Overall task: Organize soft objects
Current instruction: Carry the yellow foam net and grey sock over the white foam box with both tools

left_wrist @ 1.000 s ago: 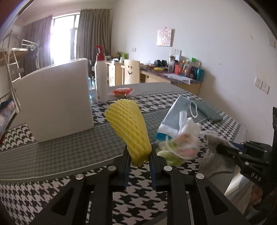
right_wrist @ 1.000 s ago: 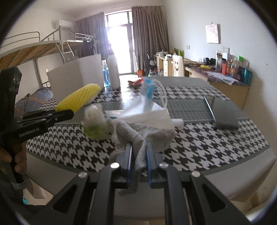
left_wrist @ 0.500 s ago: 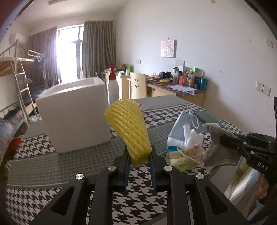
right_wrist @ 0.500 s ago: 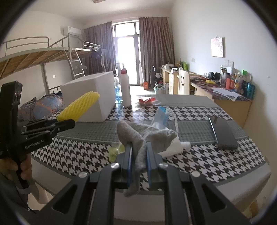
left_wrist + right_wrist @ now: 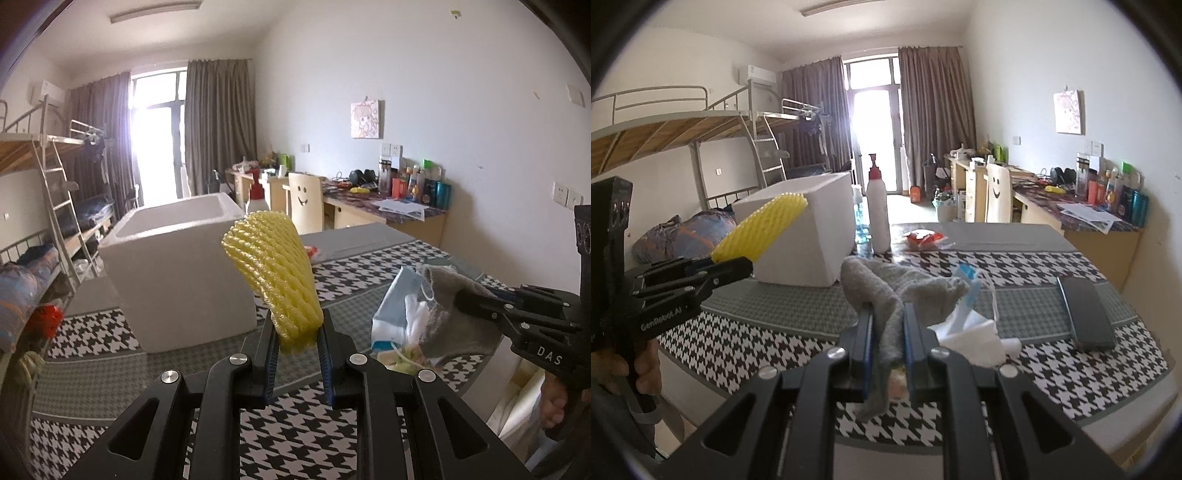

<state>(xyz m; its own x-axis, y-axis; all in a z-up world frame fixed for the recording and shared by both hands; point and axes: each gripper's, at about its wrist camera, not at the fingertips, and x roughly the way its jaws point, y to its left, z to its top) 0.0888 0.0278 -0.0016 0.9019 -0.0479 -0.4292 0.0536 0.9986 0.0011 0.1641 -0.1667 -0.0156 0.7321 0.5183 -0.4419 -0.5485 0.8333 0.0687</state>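
Currently mid-task: left gripper point(image 5: 297, 341) clamps yellow foam net point(image 5: 273, 273), right gripper point(image 5: 888, 334) clamps grey cloth point(image 5: 886, 291), both held above desk point(image 5: 1034, 295). Neither in foam box point(image 5: 177, 273) yet. Tissue pack point(image 5: 971, 328), bag remain on desk.

desk bottles point(image 5: 424, 186) too small, bunk bed point(image 5: 665, 125) cropped
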